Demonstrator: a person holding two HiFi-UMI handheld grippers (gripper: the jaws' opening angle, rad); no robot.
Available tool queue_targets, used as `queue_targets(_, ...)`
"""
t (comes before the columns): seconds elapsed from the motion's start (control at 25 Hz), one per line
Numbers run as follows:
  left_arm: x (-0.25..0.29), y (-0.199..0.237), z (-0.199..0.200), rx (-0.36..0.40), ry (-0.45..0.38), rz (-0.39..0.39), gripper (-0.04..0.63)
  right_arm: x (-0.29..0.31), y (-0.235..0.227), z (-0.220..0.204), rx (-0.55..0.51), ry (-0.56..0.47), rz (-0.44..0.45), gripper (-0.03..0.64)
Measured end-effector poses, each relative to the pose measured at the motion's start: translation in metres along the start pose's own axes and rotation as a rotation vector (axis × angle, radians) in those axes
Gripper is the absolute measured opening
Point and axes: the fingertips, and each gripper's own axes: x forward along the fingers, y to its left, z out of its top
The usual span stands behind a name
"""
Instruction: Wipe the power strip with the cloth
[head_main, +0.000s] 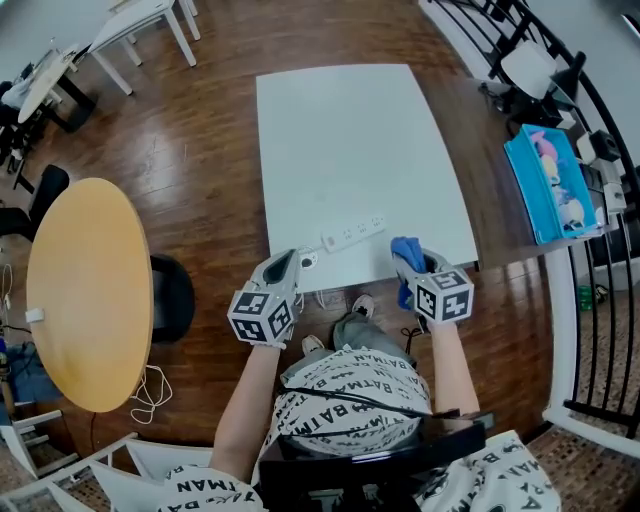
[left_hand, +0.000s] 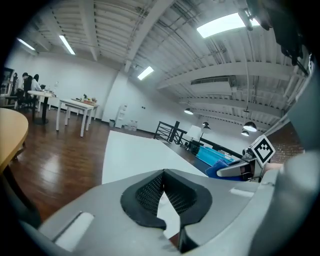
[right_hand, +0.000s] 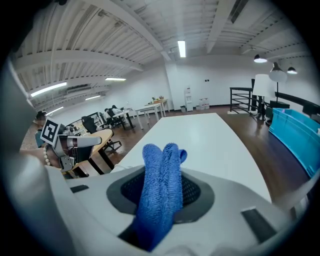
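Note:
A white power strip (head_main: 354, 233) lies slantwise near the front edge of the white table (head_main: 350, 130). Just left of the strip's near end, at the table's edge, my left gripper (head_main: 285, 265) is shut, its tips meeting with nothing between them (left_hand: 162, 173). To the strip's right, my right gripper (head_main: 414, 262) is shut on a folded blue cloth (head_main: 405, 250), which sticks up between the jaws (right_hand: 160, 185). In the left gripper view the right gripper (left_hand: 243, 168) and the cloth (left_hand: 218, 170) show at the right. Neither gripper touches the strip.
A round wooden table (head_main: 85, 290) stands at the left with a black chair (head_main: 172, 297) beside it. At the right are a blue bin (head_main: 548, 185) and a black railing (head_main: 600, 250). White desks (head_main: 135, 25) stand at the back. My feet (head_main: 340, 320) are below the table's edge.

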Motion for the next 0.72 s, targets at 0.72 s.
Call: queue_targets(0.72, -0.022, -0.012, -0.011, 0.002, -0.005, -0.056, -0.014, -0.004, 0.050, -0.001, -0.025, -0.010, 0.006, 0.133)
